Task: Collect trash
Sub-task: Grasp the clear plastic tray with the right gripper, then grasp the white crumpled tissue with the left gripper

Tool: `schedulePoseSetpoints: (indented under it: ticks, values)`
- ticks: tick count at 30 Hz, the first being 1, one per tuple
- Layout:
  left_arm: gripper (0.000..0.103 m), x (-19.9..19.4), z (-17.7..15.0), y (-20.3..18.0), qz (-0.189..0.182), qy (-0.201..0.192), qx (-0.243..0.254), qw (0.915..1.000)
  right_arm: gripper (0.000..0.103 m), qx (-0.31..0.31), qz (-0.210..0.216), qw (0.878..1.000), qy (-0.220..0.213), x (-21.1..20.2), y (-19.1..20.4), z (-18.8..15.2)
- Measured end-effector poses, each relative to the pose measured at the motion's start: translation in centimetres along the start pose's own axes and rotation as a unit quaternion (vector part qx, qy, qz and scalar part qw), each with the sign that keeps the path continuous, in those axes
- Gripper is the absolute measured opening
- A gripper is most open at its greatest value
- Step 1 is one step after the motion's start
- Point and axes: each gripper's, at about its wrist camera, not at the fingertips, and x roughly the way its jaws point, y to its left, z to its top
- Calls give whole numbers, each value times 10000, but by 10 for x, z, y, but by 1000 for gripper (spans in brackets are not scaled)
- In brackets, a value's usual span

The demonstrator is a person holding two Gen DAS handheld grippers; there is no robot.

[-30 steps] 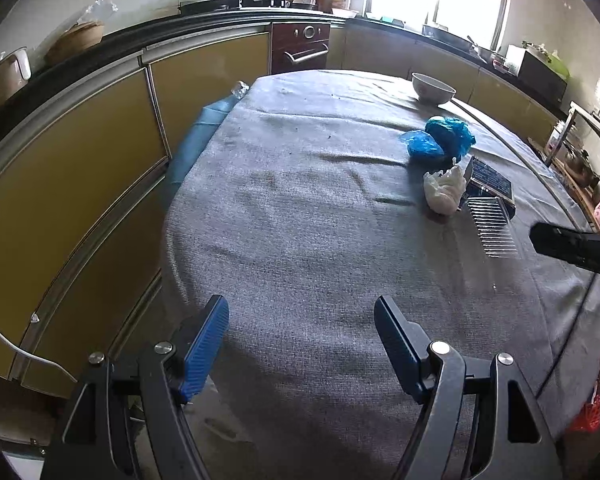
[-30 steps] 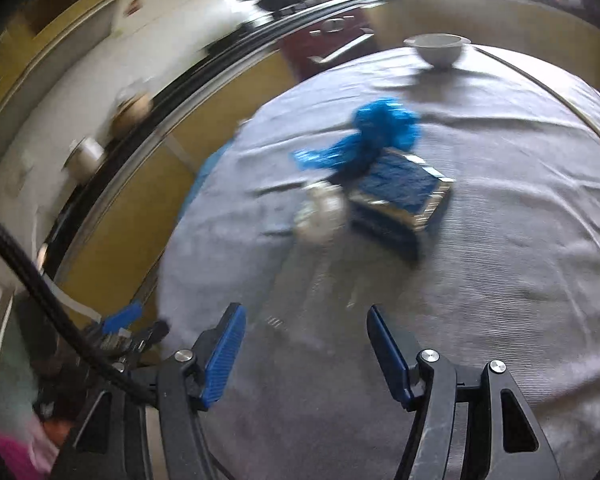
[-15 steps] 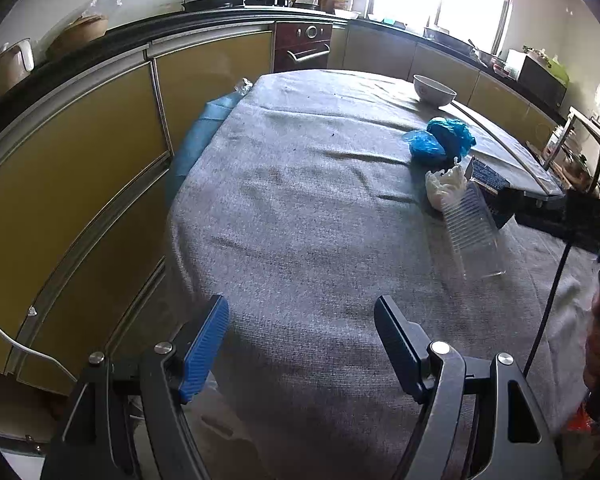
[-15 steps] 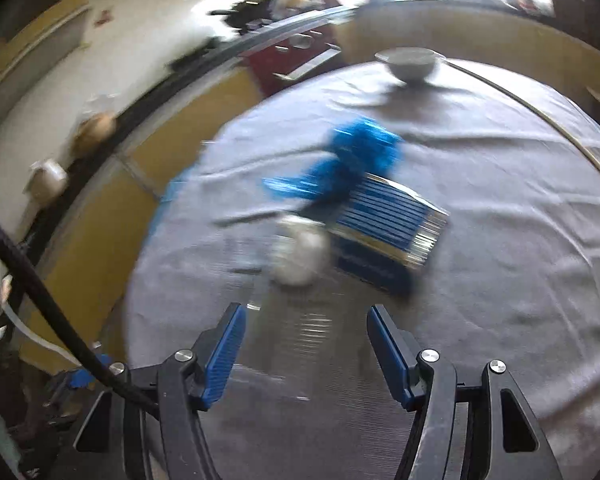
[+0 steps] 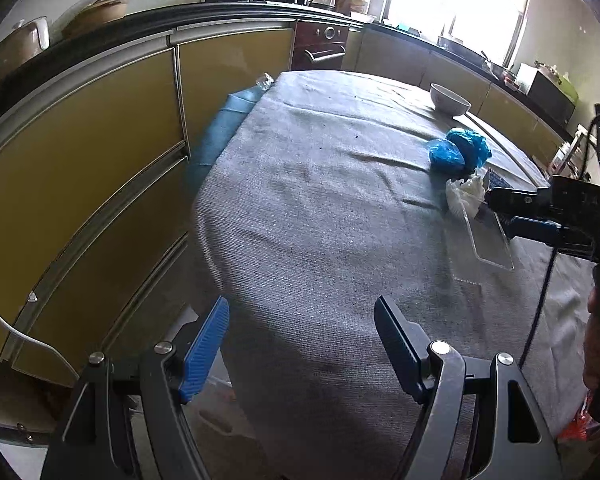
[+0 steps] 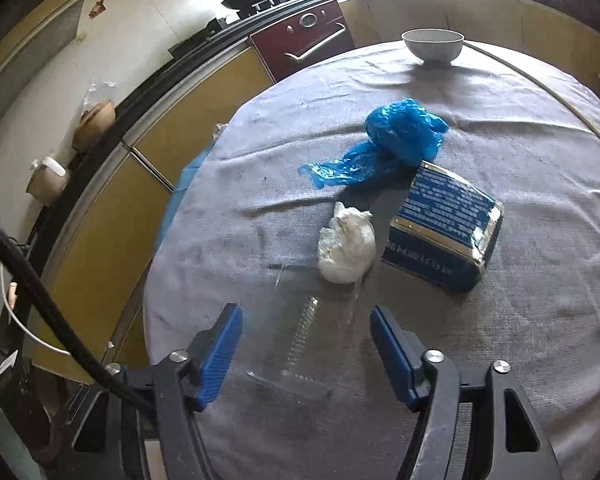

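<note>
- Nearest, our right gripper [image 6: 306, 350]: jaws opening, astride a clear plastic tray [image 6: 304, 344] lying on the grey-clothed table [image 6: 520, 312], pads off it.
- Our left gripper [image 5: 302, 344]: wide, empty, over the table edge.
- Beyond: white wad [image 6: 346, 250], blue box [image 6: 446, 224], blue bag [image 6: 396, 140].
- Farthest: white bowl [image 6: 433, 45].

Right gripper [image 6: 306, 350] jaws opening over clear plastic tray [image 6: 304, 344] near table's [image 6: 540, 320] near edge; white wad [image 6: 346, 246], blue box [image 6: 444, 228], blue bag [image 6: 396, 140] mid-table; bowl [image 6: 433, 45] at far edge.
</note>
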Motion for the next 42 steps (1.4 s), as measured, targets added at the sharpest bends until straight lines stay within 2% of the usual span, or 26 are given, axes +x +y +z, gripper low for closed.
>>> schedulePoseSetpoints:
  ticks: [7,11,13,15,17,19,24,27,33,37,42]
  values:
    - [76,-6,-1,1,-14,-65,41,10000,72,128,-523,9975,457,32,15,4]
    - [76,-8,-1,4,18,-53,26,10000,72,-166,-911,9938,615,49,30,-1]
    - [76,-9,-1,5,36,-63,15,10000,71,-253,-944,9936,558,52,31,-5]
    - [76,-10,1,4,48,-67,7,10000,62,-186,-880,9947,506,50,24,-8]
    - [76,-9,4,1,37,-65,21,10000,58,-154,-812,9957,410,44,18,-9]
    - [76,-10,9,-5,17,-102,74,9999,57,-201,-804,9960,321,35,10,-11]
    - [76,-3,41,-31,-387,-141,174,9990,57,-108,-731,9971,157,5,-20,-21]
    - [79,9,62,-57,-604,-135,313,9976,57,-118,-831,9965,20,-14,-38,-28]
    - [79,56,88,-119,-1224,276,665,9899,57,81,-921,9954,-261,-53,-80,-48]
    - [79,88,94,-142,-1345,528,701,9870,57,337,-918,9943,-435,-74,-108,-61]
    - [79,112,95,-147,-1296,660,701,9869,57,657,-928,9916,-609,-94,-138,-73]
